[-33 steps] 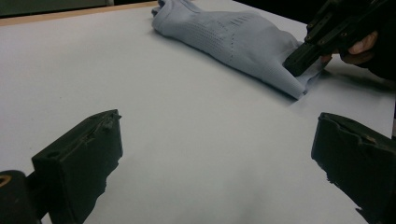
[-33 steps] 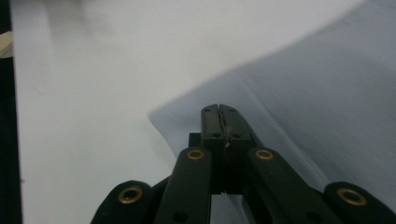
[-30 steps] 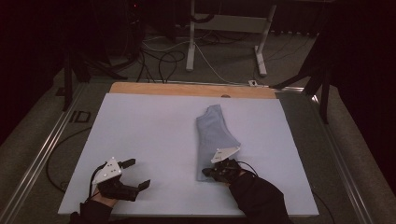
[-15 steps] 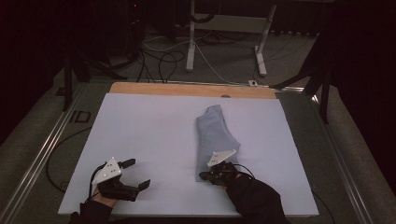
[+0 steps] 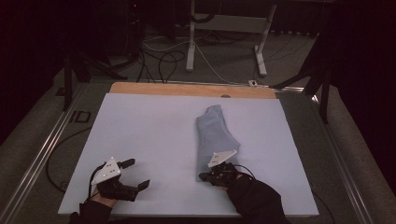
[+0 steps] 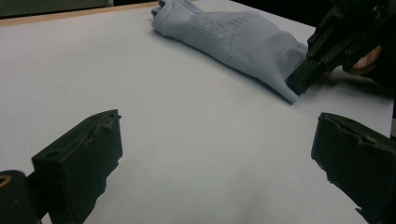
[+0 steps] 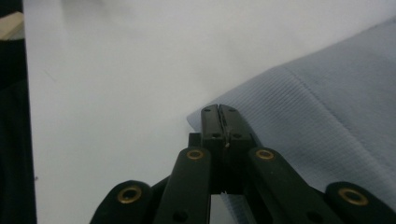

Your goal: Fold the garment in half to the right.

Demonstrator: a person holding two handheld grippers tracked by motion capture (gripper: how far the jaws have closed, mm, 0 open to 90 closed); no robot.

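Observation:
A light blue sock (image 5: 215, 135) lies flat on the white table (image 5: 149, 126), right of centre, its length running away from me. My right gripper (image 5: 204, 176) rests at the sock's near end. In the right gripper view its jaws are pressed together at the corner of the ribbed cuff (image 7: 327, 107), shut on the sock's edge (image 7: 218, 112). The left gripper view shows the same sock (image 6: 233, 39) with the right gripper (image 6: 296, 84) at its near corner. My left gripper (image 5: 137, 173) sits near the table's front left, open with nothing between its jaws (image 6: 217, 135).
A wooden strip (image 5: 187, 88) borders the table's far edge. Beyond it stand white frame legs (image 5: 191, 37) and loose cables (image 5: 159, 60) on the floor. A metal rail (image 5: 42, 154) runs along the table's left side.

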